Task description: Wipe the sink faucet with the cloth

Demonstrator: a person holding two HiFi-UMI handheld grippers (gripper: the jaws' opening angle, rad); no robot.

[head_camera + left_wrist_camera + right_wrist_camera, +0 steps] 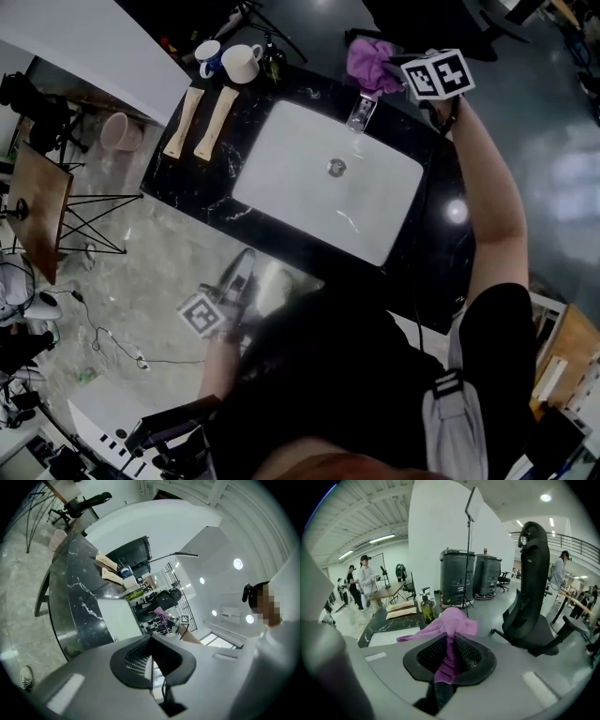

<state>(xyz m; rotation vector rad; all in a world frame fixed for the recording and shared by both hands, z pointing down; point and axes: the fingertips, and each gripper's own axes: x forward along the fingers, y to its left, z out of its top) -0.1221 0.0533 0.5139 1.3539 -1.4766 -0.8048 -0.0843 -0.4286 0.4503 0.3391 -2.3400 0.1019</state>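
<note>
Black marble worktop point(187, 178): chrome faucet point(361, 112) lies at seven o'clock from your right tool point(399, 71), which clamps the purple cloth point(368, 58).

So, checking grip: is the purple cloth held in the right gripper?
Held: the purple cloth is pinched in the right gripper, bunching beyond it.

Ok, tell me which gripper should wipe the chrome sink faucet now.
Right, most likely. The right gripper is clamped on the purple cloth and sits close by the chrome faucet at the white sink's back edge. The left gripper is shut, empty, at the black marble counter's near side.
</note>
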